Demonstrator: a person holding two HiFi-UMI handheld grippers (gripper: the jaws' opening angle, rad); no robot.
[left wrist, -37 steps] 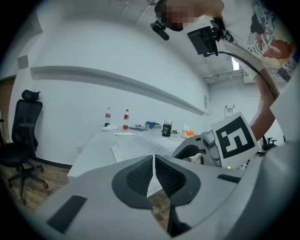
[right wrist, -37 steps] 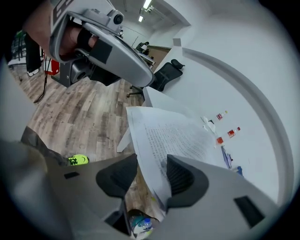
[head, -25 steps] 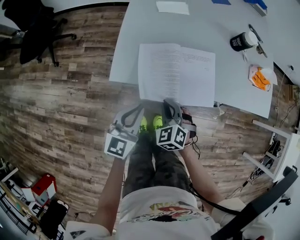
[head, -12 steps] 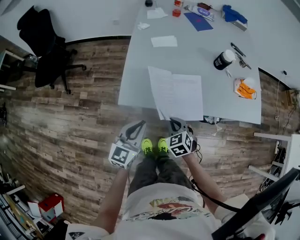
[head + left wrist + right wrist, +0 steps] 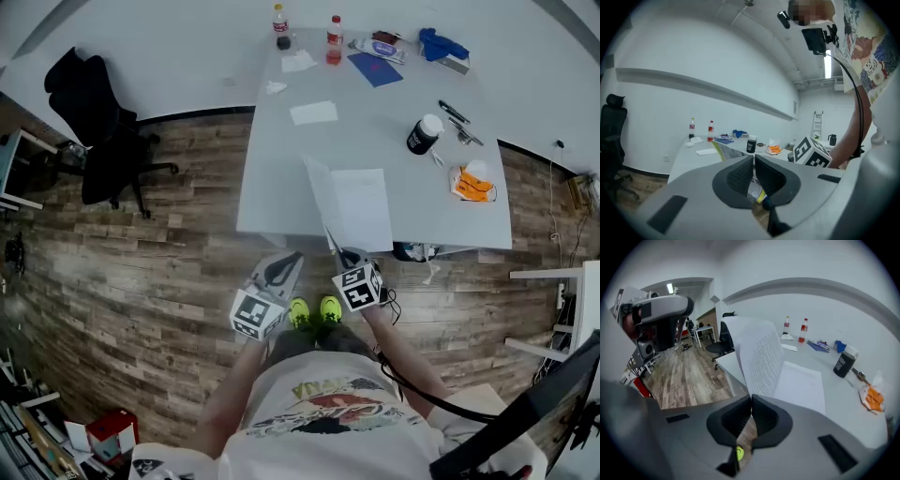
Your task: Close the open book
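Two halves of the book (image 5: pixel 364 208) show in the head view. The right half lies flat near the front edge of the white table (image 5: pixel 272 187) and the left half stands upright. My right gripper (image 5: pixel 343 255) meets the upright half's lower corner, and my left gripper (image 5: pixel 286 265) hangs just off the table.

Left gripper view: jaws together, nothing between them.

Right gripper view: jaws pinched on the raised pages' bottom edge. They look light, thin and floppy, likely to bow or tear, so I'd grip several leaves together.

Matt paper book (image 5: pixel 362 210), smooth white table (image 5: pixel 281 169), rough wood-grain floor (image 5: pixel 141 272).
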